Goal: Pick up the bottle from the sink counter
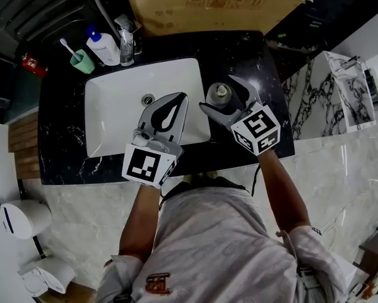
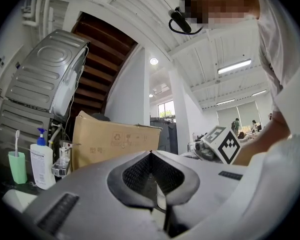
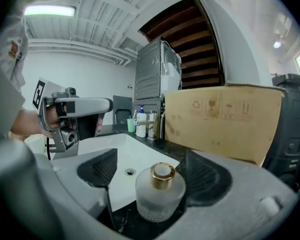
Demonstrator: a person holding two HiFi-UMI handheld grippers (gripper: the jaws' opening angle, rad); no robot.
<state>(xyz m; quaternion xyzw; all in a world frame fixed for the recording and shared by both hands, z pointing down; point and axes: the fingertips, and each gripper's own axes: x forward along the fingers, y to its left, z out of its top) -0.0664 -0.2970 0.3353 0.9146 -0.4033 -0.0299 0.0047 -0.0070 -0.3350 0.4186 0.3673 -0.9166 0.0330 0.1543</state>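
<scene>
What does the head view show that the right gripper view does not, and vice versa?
Only the head view: the right gripper's marker cube and the pale floor. Only the right gripper view: a ceiling light and brown stairs overhead. Both: the frosted bottle standing on the counter between that gripper's open jaws, the white sink, the cardboard box.

Left tool [image 1: 179, 101] jaws together; right tool [image 1: 218, 93] jaws spread wide.
</scene>
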